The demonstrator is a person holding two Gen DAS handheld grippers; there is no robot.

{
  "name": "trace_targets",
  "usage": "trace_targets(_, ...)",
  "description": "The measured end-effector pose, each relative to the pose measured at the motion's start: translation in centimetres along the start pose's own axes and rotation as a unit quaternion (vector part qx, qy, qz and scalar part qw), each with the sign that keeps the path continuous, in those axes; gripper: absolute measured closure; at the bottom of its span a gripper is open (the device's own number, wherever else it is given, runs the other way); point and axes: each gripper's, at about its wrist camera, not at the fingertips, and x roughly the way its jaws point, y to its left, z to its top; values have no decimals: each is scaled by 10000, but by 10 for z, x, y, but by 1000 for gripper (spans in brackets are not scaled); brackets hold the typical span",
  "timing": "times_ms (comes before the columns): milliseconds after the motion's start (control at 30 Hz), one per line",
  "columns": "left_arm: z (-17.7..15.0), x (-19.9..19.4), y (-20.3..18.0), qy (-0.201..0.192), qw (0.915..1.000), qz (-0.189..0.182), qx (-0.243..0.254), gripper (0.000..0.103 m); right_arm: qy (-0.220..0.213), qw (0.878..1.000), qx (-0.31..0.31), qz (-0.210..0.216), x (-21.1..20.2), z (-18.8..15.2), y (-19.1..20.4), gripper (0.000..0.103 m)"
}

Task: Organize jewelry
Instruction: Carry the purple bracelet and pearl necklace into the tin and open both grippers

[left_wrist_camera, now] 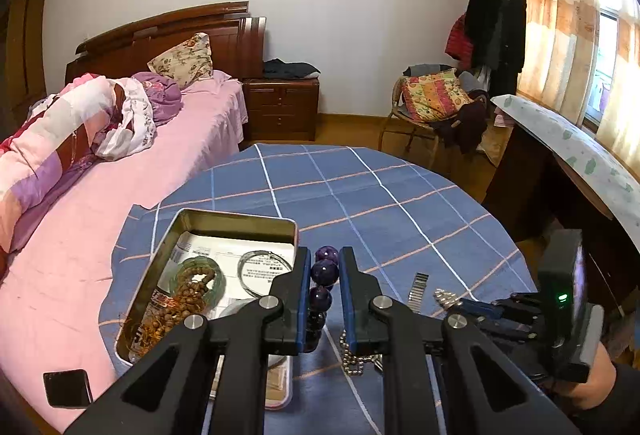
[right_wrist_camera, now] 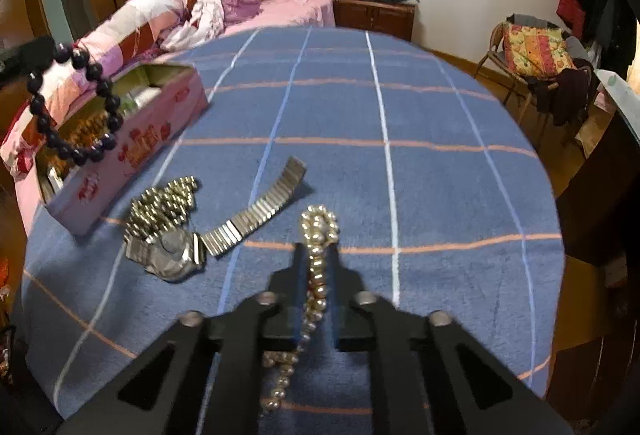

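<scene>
My left gripper (left_wrist_camera: 325, 263) is shut on a bracelet of large dark purple beads (left_wrist_camera: 324, 271), held just right of the open tin (left_wrist_camera: 236, 217). In the right wrist view that purple bracelet (right_wrist_camera: 76, 103) hangs as a loop over the pink tin (right_wrist_camera: 160, 131). Inside the tin lie a brown bead string (left_wrist_camera: 188, 295), a green bangle (left_wrist_camera: 216, 275) and a silver bangle (left_wrist_camera: 264, 271). My right gripper (right_wrist_camera: 317, 249) is shut on a pale metal bead chain (right_wrist_camera: 318, 231) low over the blue checked cloth. A metal-band wristwatch (right_wrist_camera: 176, 251) lies to its left.
The round table's blue checked cloth (right_wrist_camera: 440, 175) is bare beyond the jewelry. A ball chain (left_wrist_camera: 352, 359) lies under the left gripper. A bed with pink bedding (left_wrist_camera: 120, 163) borders the table on the left, with a chair (left_wrist_camera: 432, 103) and a desk (left_wrist_camera: 580, 155) to the right.
</scene>
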Motion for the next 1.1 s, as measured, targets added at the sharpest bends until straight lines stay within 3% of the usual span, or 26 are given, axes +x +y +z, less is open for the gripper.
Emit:
trace_targets(300,14,-19,19,-244,9996,145,-90,90,-675,9976,-179,34,-45,33,14,94)
trace_targets(667,33,-31,60,-494,9970,569,-202,90,-1358,9878,-657,391,-66,89,63,94)
trace_targets(900,32,-13,78,-379,9961,704,-368,90,-1487,9819,-885,775,-55,110,101,94)
trace_targets(1100,27,7,91,-188,9954,802,-499,89,-1442,9800,-1059,866,-38,119,126,94)
